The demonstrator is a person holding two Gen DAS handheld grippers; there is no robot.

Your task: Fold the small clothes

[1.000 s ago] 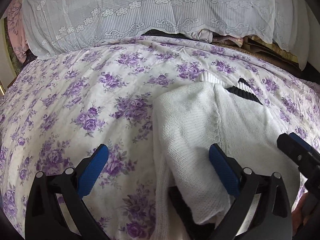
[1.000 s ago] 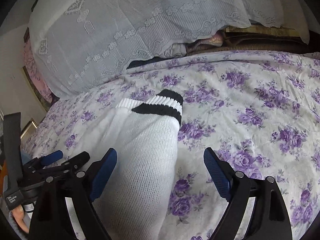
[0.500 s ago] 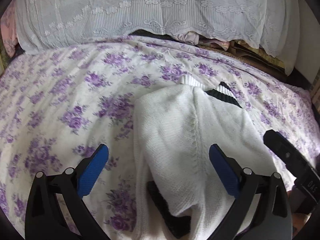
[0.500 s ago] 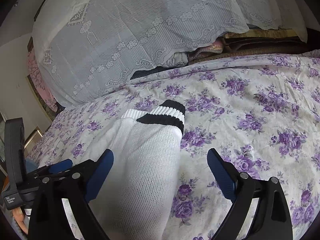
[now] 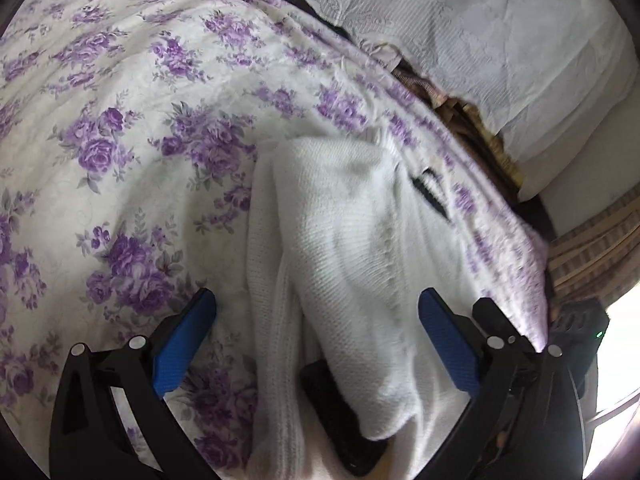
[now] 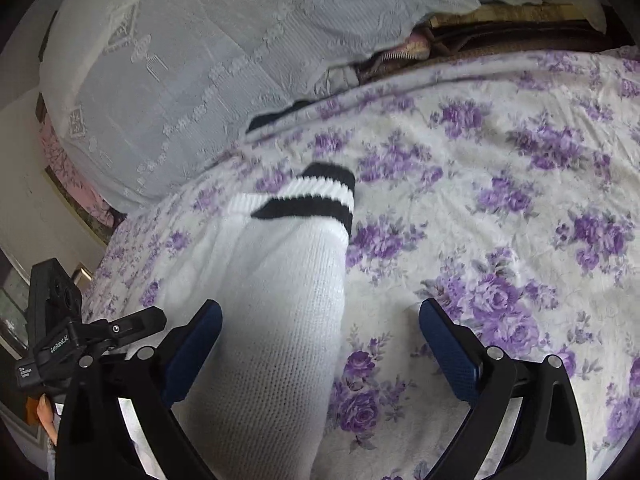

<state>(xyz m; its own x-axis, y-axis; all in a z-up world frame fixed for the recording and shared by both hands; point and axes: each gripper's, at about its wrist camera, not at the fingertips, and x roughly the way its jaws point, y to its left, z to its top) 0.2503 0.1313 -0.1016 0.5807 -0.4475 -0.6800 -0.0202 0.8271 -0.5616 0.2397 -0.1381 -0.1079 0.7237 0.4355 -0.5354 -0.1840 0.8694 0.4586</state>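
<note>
A white knit garment (image 5: 360, 248) with a black-striped cuff (image 6: 320, 196) lies folded on the purple-flowered bedsheet (image 5: 120, 140). Its near end shows a black band (image 5: 340, 412) under the top layer. My left gripper (image 5: 316, 340) is open, its blue pads (image 5: 184, 344) standing wide on either side of the knit without touching it. The jaws of my right gripper (image 6: 320, 352) are opening; the garment's right half (image 6: 272, 320) lies between them, close to the left pad (image 6: 192, 356), not pinched.
A lace cloth (image 6: 200, 60) covers a pile at the head of the bed, with folded brown blankets (image 6: 500, 36) beside it. The left gripper's body (image 6: 80, 340) shows at the left of the right wrist view, a fingertip (image 6: 44, 408) under it. The bed's edge (image 5: 532, 240) drops off at the right.
The left wrist view has rolled and swung, so the garment now sits tilted and closer. The right gripper's blue pads have spread a little wider around the knit.
</note>
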